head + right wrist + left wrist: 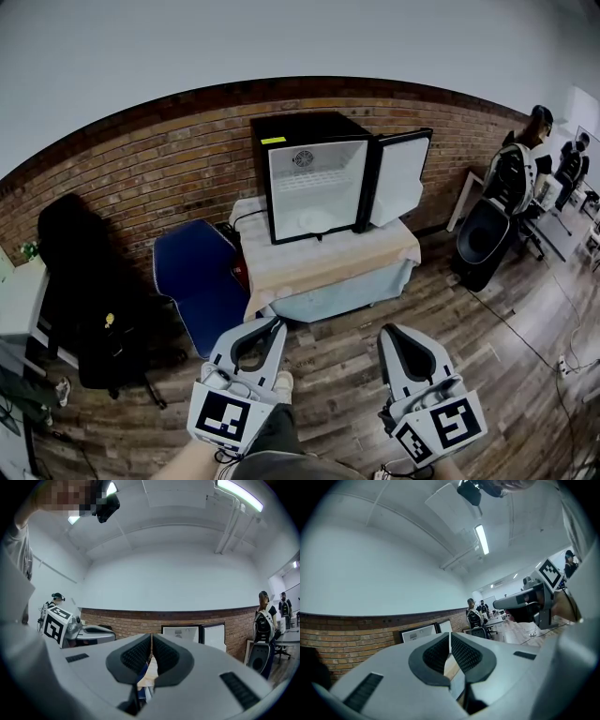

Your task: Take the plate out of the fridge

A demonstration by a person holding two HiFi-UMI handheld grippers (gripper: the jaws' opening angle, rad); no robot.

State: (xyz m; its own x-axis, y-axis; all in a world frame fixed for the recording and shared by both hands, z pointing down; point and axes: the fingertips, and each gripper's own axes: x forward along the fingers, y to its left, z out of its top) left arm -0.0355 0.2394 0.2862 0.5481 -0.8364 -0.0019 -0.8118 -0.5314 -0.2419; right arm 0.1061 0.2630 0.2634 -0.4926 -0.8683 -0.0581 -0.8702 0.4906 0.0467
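A small black fridge [314,183] stands on a cloth-covered table [328,261] against the brick wall, with its door [401,176] swung open to the right. Its inside is white with a wire shelf, and from this distance I cannot make out a plate in it. Both grippers are low in the head view, well short of the table. My left gripper [275,324] is shut and holds nothing, and its own view shows its tips [450,634] meeting. My right gripper [387,331] is shut and empty too, tips together [151,636]. Both point toward the fridge [182,633].
A blue chair [195,272] stands left of the table and a black chair [89,291] further left. At the right are a black rounded seat [483,239], a white desk and people [527,155]. Wood floor lies between me and the table.
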